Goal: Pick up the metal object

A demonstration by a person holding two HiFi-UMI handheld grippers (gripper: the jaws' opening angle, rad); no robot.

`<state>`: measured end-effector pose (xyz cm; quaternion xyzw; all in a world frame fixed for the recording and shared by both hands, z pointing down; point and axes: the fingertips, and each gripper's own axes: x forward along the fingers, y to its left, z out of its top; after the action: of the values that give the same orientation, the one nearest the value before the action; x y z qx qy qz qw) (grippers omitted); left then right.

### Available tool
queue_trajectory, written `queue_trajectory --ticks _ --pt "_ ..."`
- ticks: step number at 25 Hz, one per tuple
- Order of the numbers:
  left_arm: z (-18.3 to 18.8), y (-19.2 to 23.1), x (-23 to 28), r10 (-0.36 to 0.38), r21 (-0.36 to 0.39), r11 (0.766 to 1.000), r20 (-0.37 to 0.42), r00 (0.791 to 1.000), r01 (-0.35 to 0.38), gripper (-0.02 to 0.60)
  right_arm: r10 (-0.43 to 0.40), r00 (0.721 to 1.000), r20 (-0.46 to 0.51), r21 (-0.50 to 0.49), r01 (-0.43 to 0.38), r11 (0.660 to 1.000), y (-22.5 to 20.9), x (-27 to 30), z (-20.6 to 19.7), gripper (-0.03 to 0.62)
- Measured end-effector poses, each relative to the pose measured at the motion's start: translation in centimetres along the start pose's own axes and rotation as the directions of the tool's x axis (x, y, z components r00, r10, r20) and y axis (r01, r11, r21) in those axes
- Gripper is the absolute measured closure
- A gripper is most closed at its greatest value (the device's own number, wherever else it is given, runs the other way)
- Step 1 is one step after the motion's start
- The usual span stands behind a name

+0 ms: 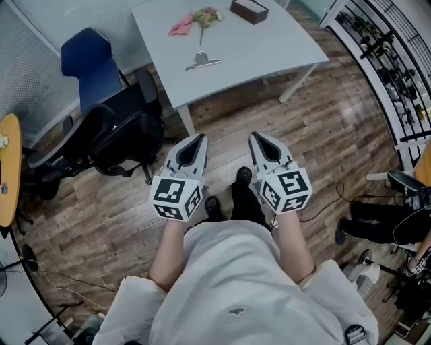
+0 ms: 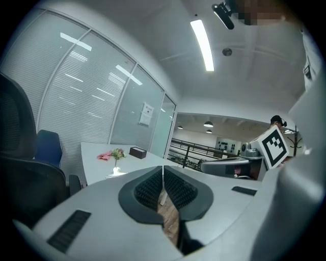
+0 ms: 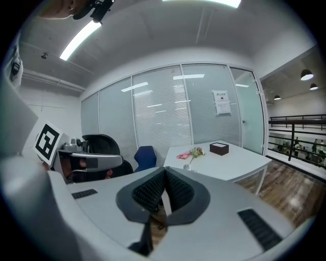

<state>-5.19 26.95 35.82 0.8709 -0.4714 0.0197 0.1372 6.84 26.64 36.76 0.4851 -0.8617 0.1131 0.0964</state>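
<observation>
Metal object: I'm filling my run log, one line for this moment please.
left gripper: shut, empty | right gripper: shut, empty | metal object: on table, untouched

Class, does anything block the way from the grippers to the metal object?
Nothing visible does. The metal object lies near the front edge of the table; the flower and box sit beyond it.
</observation>
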Motion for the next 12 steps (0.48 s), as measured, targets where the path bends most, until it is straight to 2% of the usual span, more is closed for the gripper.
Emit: queue_trajectory --ticks 12 --pt "-0.7 0.9 1.0 0.005 -0.026 1.0 -0.012 1.0 -0.005 0.544 0.028 1.0 -0.01 0.012 -0.028 1.0 -0.6 1.9 0.0 0.557"
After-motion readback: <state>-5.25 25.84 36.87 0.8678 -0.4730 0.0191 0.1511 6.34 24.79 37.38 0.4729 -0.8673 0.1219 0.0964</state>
